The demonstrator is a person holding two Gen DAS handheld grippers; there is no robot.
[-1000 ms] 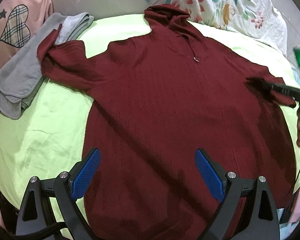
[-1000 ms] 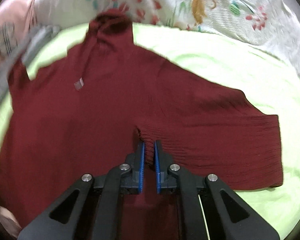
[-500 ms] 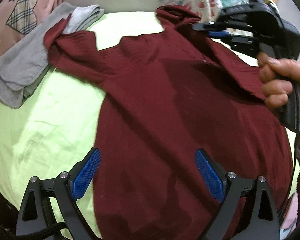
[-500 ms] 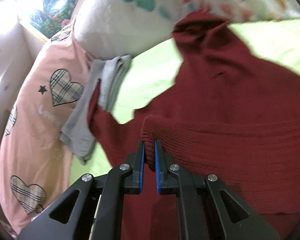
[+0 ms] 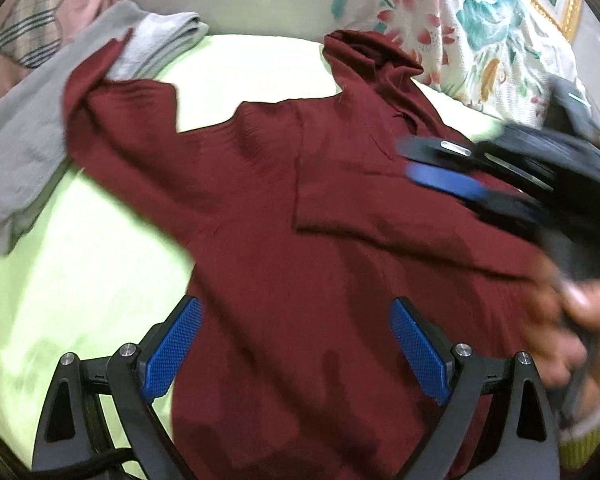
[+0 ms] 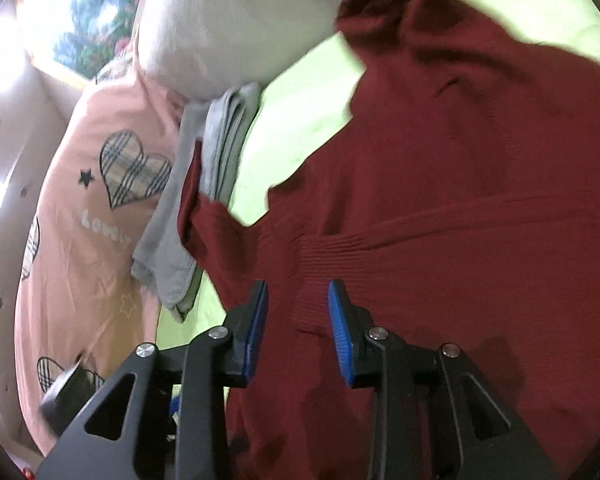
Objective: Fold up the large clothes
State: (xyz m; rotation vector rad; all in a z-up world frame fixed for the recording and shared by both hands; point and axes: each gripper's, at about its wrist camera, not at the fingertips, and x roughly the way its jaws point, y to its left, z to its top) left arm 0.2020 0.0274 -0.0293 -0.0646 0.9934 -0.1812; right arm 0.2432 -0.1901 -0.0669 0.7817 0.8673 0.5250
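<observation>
A dark red knitted hooded sweater (image 5: 284,208) lies on the lime green sheet (image 5: 80,264). Its right sleeve (image 5: 380,208) is folded across the chest, cuff near the middle. Its left sleeve (image 5: 112,120) stretches out to the left over grey cloth. My left gripper (image 5: 296,344) is open above the sweater's lower body, holding nothing. My right gripper (image 6: 298,320) is open just above the folded sleeve's ribbed cuff (image 6: 324,264); it also shows in the left wrist view (image 5: 440,164), blurred, with the hand behind it.
A folded grey garment (image 5: 32,136) lies at the sheet's left edge under the sleeve end. A pink pillow with plaid hearts (image 6: 92,216) lies further left. A white floral pillow (image 5: 440,24) runs along the back.
My right gripper carried the right sleeve across the sweater's chest, then opened and let the cuff drop there. My left gripper stayed open and drifted slightly.
</observation>
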